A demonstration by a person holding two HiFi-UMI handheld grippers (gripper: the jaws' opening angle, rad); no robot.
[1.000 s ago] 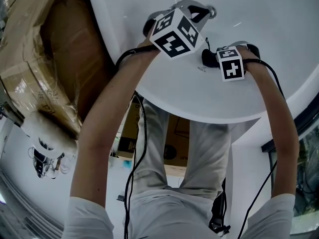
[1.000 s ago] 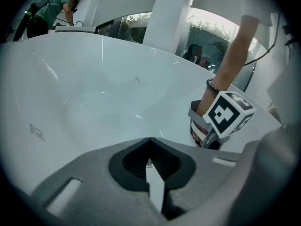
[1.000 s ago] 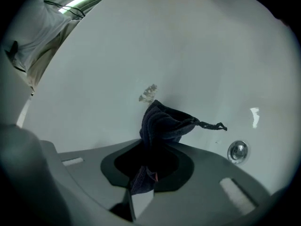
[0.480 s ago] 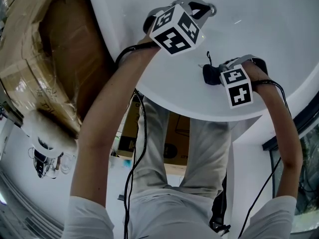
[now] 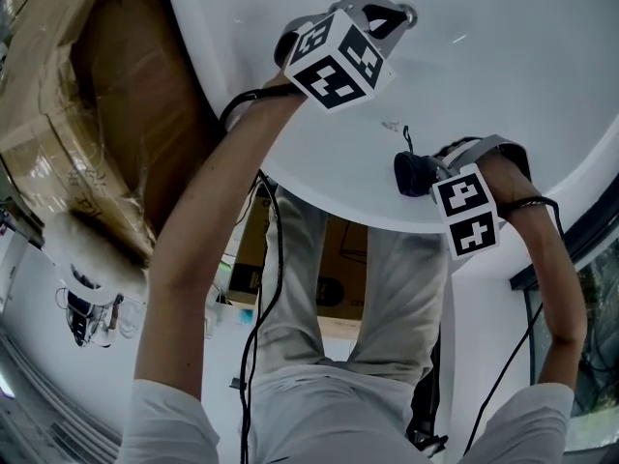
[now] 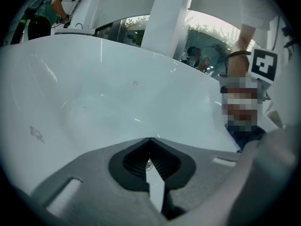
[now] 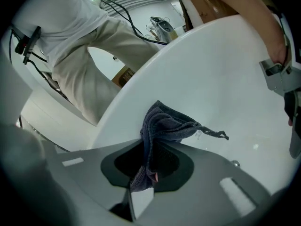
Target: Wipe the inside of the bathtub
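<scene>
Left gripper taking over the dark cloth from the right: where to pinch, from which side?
Pinch the bunched fold of the cloth that stands proud of the right gripper, not the thin loose thread. Probably best from the bathtub side, facing the right gripper; the left gripper, now shut, must open first.

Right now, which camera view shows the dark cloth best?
The right gripper view: the dark cloth sits close up, clamped between the right gripper's jaws. The head view shows a small dark lump; the left gripper view, perhaps a scrap.
</scene>
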